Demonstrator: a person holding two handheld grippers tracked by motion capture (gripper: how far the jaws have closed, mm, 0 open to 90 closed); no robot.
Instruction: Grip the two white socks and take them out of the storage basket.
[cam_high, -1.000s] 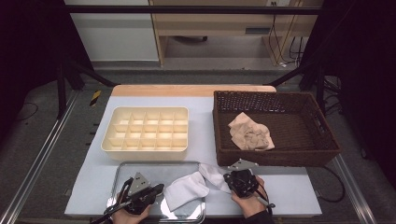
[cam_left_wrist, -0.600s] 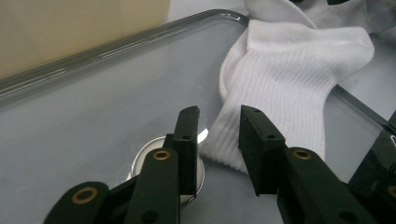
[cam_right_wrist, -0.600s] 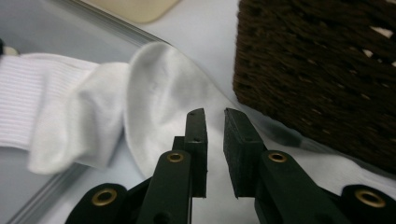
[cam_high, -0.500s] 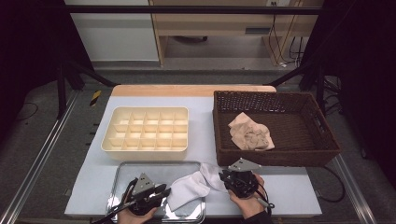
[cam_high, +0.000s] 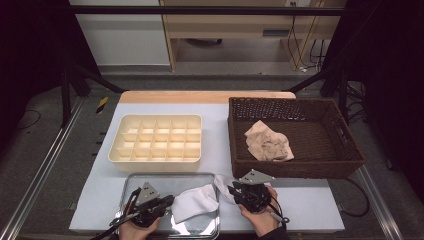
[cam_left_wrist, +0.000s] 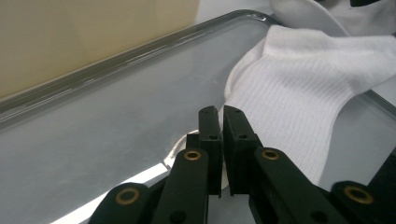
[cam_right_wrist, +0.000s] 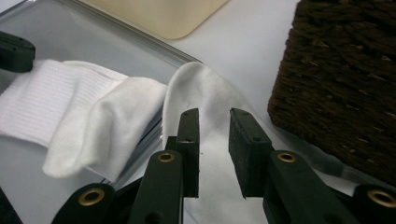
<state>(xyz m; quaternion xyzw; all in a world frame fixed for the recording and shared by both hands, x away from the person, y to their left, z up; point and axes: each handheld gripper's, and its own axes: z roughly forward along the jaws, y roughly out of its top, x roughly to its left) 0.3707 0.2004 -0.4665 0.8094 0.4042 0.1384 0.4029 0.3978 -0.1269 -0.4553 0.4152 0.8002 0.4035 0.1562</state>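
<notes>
A metal tray (cam_high: 131, 184) sits at the near edge of the worktop (cam_high: 215, 130), and a white sock (cam_high: 196, 201) lies across its right rim, ribbed cuff end inside the tray, the other end spilling right onto the worktop. The sock's long axis runs left to right, its right end bending slightly far. Beyond the tray stands a cream compartment box (cam_high: 156, 142), every cell bare. To the right, a dark wicker basket (cam_high: 345, 145) holds a crumpled beige cloth (cam_high: 269, 142).

The left gripper (cam_high: 167, 201) lies low over the tray, pointing right at the cuff; its jaws have just been closing and stand nearly together with nothing between them. The right gripper (cam_high: 231, 190) points left over the sock's right end, its jaws slightly apart after just opening, pads clear of the fabric.
</notes>
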